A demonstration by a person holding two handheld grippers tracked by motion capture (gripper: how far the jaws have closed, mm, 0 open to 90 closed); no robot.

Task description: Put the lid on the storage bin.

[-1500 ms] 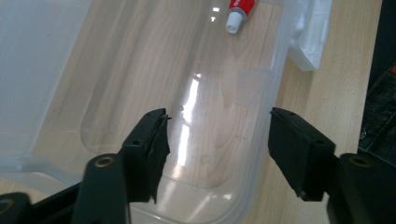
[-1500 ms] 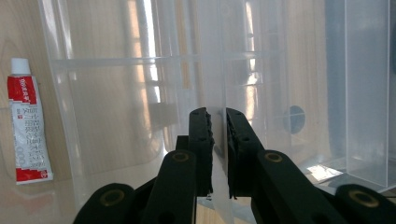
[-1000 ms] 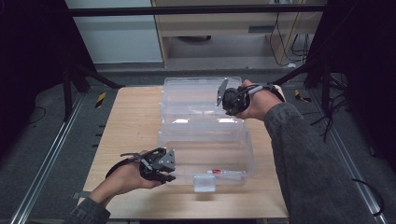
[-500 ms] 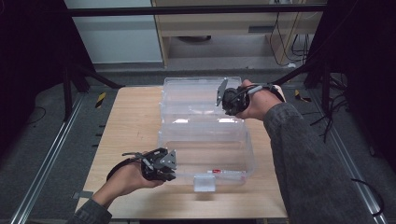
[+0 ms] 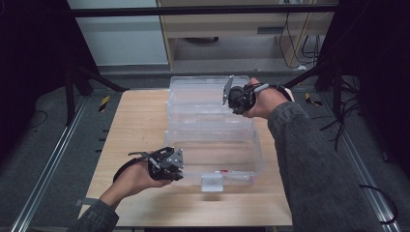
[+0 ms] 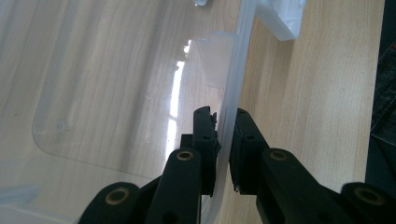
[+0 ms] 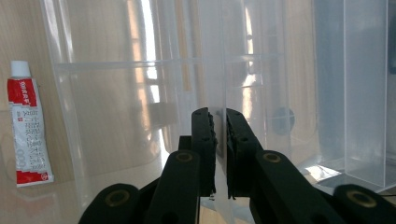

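Observation:
A clear plastic storage box (image 5: 212,159) sits on the wooden table (image 5: 135,125), its clear lid (image 5: 203,96) raised at the far side. My left gripper (image 5: 180,172) is at the box's near left corner. Its jaws have just been closing and now pinch the box's rim (image 6: 231,93), as the left gripper view (image 6: 225,126) shows. My right gripper (image 5: 237,107) is at the lid's right edge, shut on a thin clear panel (image 7: 210,70) that passes between its jaws (image 7: 220,121). A red and white tube (image 7: 28,130) lies inside the box (image 5: 223,171).
A white latch (image 5: 212,182) sticks out at the box's near edge, also seen as the latch (image 6: 280,16) in the left gripper view. Bare wood lies to the left of the box. Dark floor, metal rails and a cabinet surround the table.

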